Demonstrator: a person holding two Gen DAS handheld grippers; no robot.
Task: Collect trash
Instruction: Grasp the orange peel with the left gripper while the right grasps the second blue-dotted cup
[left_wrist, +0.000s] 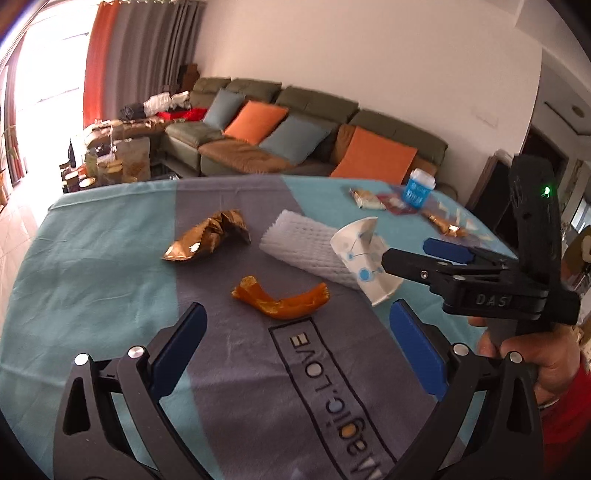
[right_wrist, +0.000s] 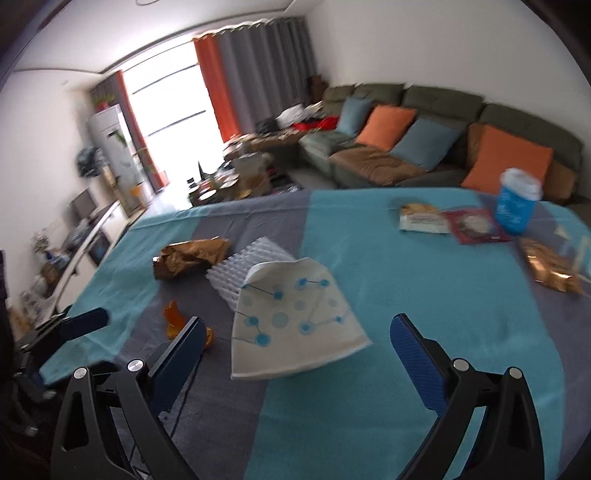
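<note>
Trash lies on a table with a blue and grey cloth (left_wrist: 110, 266). An orange peel (left_wrist: 280, 297) lies just ahead of my open, empty left gripper (left_wrist: 295, 321). A crushed white paper cup with blue dots (left_wrist: 360, 258) (right_wrist: 291, 317) rests against a white foam fruit net (left_wrist: 303, 245) (right_wrist: 243, 266). A crumpled gold wrapper (left_wrist: 207, 236) (right_wrist: 188, 256) lies further left. My right gripper (right_wrist: 295, 332) is open and empty, its fingers either side of the cup's near end; it also shows in the left wrist view (left_wrist: 424, 256).
At the far right of the table stand a blue cup with a white lid (right_wrist: 515, 203), a snack packet (right_wrist: 421, 218), a red wrapper (right_wrist: 476, 225) and another gold wrapper (right_wrist: 550, 269). A sofa with cushions (left_wrist: 295, 136) lies beyond the table.
</note>
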